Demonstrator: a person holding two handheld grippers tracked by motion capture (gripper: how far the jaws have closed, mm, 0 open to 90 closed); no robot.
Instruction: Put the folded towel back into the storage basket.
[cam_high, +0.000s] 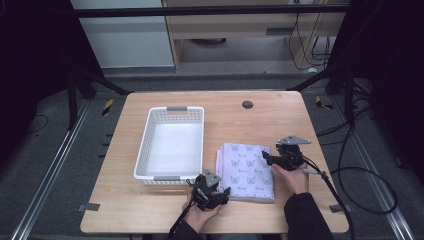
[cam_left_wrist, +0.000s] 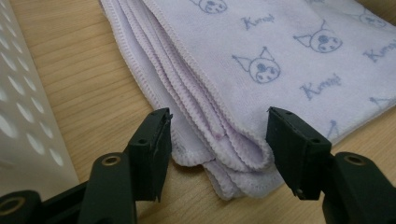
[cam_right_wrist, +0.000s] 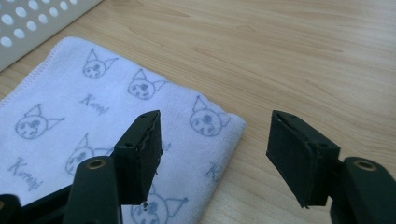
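Observation:
A folded lilac towel (cam_high: 247, 172) printed with cat faces lies flat on the wooden table (cam_high: 280, 117). My left gripper (cam_high: 224, 192) is at the towel's near left corner. In the left gripper view its jaws (cam_left_wrist: 218, 116) stand open, with the stacked corner layers of the towel (cam_left_wrist: 261, 56) lying between them. My right gripper (cam_high: 266, 158) is at the towel's far right corner. In the right gripper view its jaws (cam_right_wrist: 215, 119) are open, one above the towel (cam_right_wrist: 93, 102) and the other above bare wood just past the folded corner.
A white perforated basket (cam_high: 145, 145) stands left of the towel; its wall is also in the left gripper view (cam_left_wrist: 18, 116) and the right gripper view (cam_right_wrist: 28, 23). A dark round grommet (cam_high: 247, 104) sits near the table's far edge. Cables (cam_high: 350, 175) trail off the right side.

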